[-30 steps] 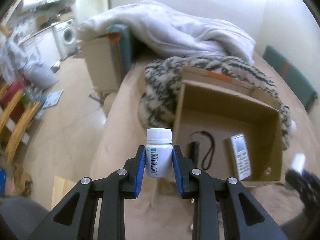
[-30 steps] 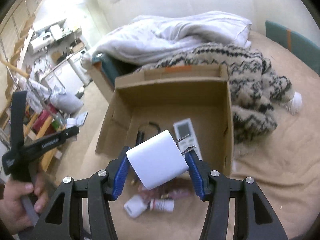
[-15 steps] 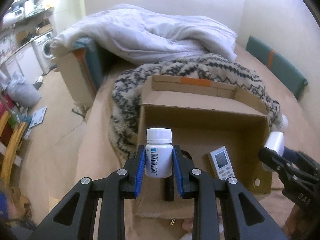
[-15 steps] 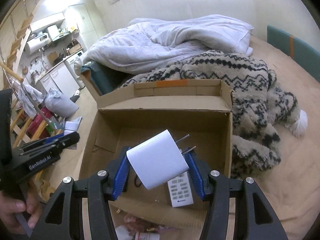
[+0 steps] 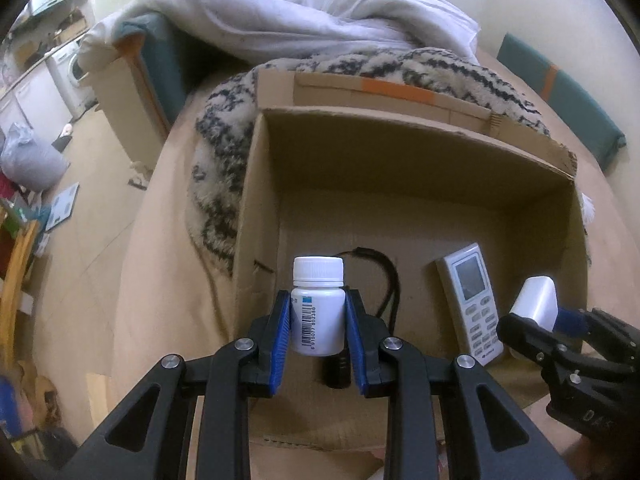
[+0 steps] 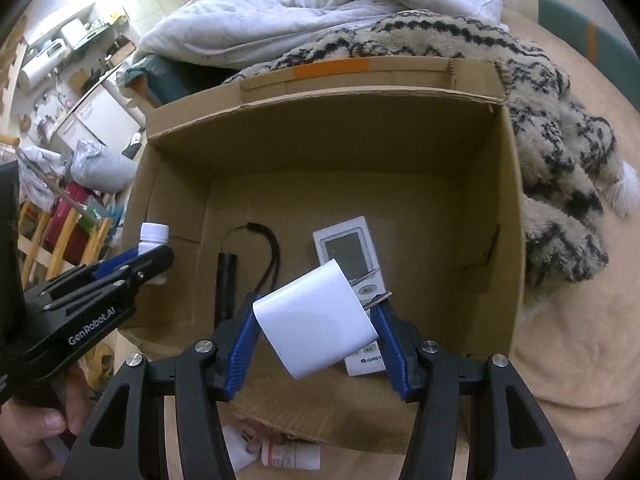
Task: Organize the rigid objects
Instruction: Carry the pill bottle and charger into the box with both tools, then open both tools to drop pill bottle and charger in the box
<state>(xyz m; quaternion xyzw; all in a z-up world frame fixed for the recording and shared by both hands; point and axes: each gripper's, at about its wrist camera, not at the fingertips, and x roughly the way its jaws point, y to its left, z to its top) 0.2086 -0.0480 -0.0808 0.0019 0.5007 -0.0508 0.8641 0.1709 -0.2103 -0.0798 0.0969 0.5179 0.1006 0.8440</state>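
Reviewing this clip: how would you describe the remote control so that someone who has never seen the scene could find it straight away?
Look into the open cardboard box on the tan cover, in front of the patterned blanket. On its floor lie a black flashlight with a looped cord and, to its right, the remote control. It is the only flat white item there, with a grey screen above rows of buttons.

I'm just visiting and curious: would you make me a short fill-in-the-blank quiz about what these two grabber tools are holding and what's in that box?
1. The left gripper is clamped on a white pill bottle whose cap points ____.
2. The right gripper holds a white ____, its two metal prongs pointing right in its own camera.
3. The remote control lies inside the ____.
4. The black flashlight lies to the ____ of the remote in the right wrist view.

Missing words: up; charger plug; cardboard box; left
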